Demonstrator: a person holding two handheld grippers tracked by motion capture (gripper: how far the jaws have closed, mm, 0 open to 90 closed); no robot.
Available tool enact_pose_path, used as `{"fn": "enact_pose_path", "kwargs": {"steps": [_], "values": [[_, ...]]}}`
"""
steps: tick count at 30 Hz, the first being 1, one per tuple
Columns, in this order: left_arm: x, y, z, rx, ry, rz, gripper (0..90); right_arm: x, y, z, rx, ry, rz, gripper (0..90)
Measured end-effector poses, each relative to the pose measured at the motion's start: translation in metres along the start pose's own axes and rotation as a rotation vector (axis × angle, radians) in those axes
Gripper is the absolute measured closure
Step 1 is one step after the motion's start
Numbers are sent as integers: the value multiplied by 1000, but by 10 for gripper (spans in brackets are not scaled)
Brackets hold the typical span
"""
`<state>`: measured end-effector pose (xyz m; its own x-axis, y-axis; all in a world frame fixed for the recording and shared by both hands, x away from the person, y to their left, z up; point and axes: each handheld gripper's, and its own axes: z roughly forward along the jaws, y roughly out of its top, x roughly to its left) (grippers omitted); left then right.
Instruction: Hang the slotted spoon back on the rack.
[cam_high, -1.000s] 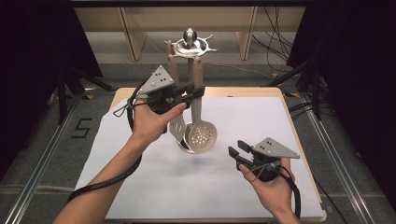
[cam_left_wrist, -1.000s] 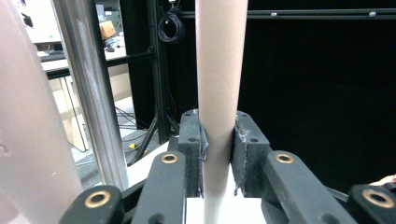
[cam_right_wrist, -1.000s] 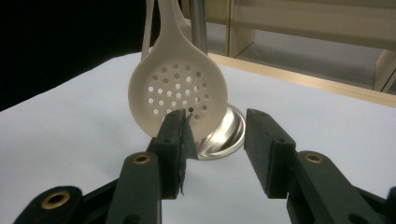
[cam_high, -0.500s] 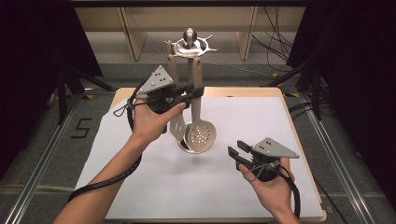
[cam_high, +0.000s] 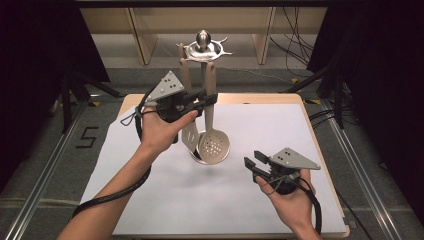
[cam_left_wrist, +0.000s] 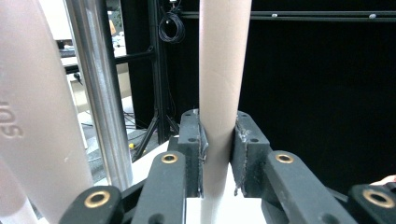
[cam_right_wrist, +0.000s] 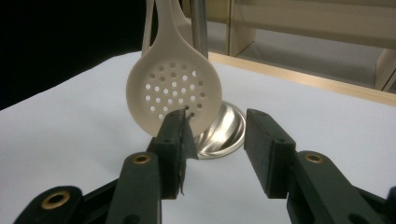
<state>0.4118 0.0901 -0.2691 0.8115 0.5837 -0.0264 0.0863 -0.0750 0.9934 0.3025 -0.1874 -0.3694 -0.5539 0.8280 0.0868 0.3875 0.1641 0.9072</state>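
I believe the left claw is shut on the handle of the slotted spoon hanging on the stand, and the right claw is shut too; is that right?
Not quite: the right claw is open and holds nothing, as the right gripper view shows. The left claw is indeed shut on the slotted spoon handle.

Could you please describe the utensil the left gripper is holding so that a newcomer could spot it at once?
On the white-covered table stands a metal utensil rack. Two beige utensils hang from it; the left gripper clamps the handle of the skimmer. Its round perforated head distinguishes it from the spatula alongside.
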Motion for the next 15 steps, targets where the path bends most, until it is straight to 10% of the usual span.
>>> {"fn": "enact_pose_path", "kwargs": {"steps": [1, 15], "values": [[0, 0, 0, 0, 0, -1, 749, -4, 1, 1, -19, -4, -51, 597], [4, -3, 0, -22, -8, -56, 737, -2, -1, 1, -7, 1, -15, 597]]}}
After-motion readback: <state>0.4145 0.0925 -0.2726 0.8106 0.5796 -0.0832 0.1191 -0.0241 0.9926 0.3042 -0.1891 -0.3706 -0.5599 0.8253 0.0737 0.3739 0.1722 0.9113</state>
